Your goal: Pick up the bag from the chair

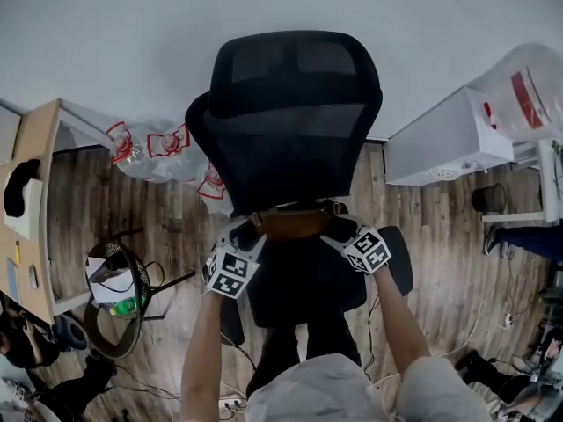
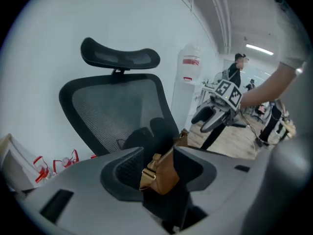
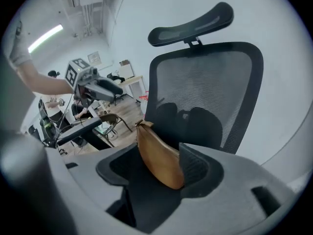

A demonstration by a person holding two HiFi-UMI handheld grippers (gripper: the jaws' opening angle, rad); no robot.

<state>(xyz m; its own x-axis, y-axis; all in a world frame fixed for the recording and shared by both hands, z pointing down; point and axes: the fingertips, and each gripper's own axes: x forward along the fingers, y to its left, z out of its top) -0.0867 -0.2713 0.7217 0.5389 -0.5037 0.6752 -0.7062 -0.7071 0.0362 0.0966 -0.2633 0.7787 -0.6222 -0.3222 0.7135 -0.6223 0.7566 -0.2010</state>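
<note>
A brown leather bag (image 1: pixel 295 224) lies on the seat of a black mesh-backed office chair (image 1: pixel 295 121), close to the backrest. My left gripper (image 1: pixel 246 233) comes at its left end and my right gripper (image 1: pixel 339 229) at its right end. In the left gripper view the bag's buckle end (image 2: pixel 161 175) shows in the gap between the open jaws of the left gripper (image 2: pixel 159 153). In the right gripper view the bag (image 3: pixel 159 165) stands between the right gripper's (image 3: pixel 157 153) jaws, close to the right-hand one; I see no pad pressing on it.
Clear plastic bags (image 1: pixel 163 148) lie on the wooden floor left of the chair. A desk (image 1: pixel 35 200) and a wire stool (image 1: pixel 114 288) stand at the left. A white cabinet (image 1: pixel 449 139) and a water bottle (image 1: pixel 528 90) stand at the right. Cables run under the chair.
</note>
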